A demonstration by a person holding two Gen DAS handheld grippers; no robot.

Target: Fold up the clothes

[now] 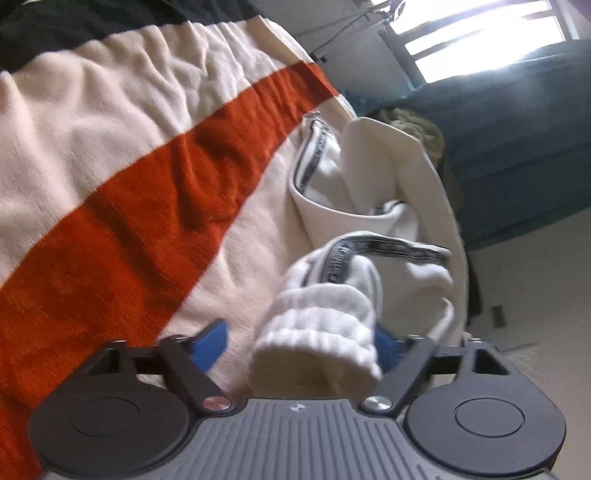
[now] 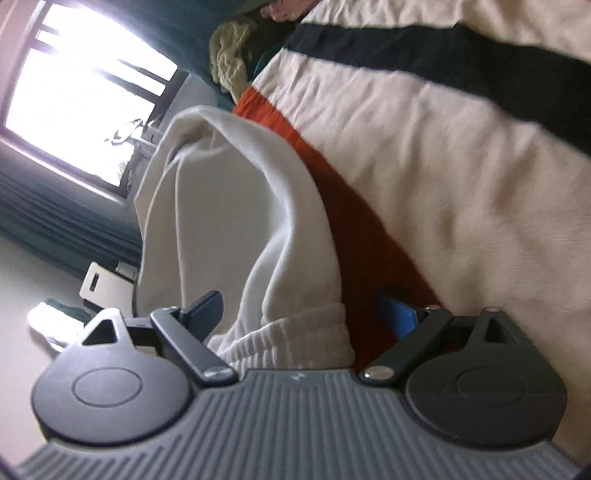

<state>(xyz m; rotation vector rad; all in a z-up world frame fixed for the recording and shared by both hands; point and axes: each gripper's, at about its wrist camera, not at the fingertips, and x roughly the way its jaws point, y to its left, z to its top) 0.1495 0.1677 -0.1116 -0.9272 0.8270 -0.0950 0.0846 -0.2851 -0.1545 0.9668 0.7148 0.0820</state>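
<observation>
A white zip sweatshirt [image 1: 369, 206] with black-and-white lettered tape lies bunched on a cream blanket with orange and black stripes [image 1: 147, 177]. In the left wrist view its ribbed cuff [image 1: 321, 339] sits between the wide-apart blue fingertips [image 1: 210, 347] of my left gripper [image 1: 299, 343], which is open. In the right wrist view the same white garment [image 2: 240, 206] hangs in a tall fold, and its ribbed hem [image 2: 291, 339] lies between the spread blue fingertips [image 2: 399, 314] of my right gripper [image 2: 299, 310], also open.
A teal sofa [image 1: 517, 129] stands beyond the blanket under a bright window [image 1: 480, 33]. A yellow-green knitted garment [image 2: 229, 55] lies at the blanket's far end. A white panel [image 2: 103, 284] stands on the pale floor.
</observation>
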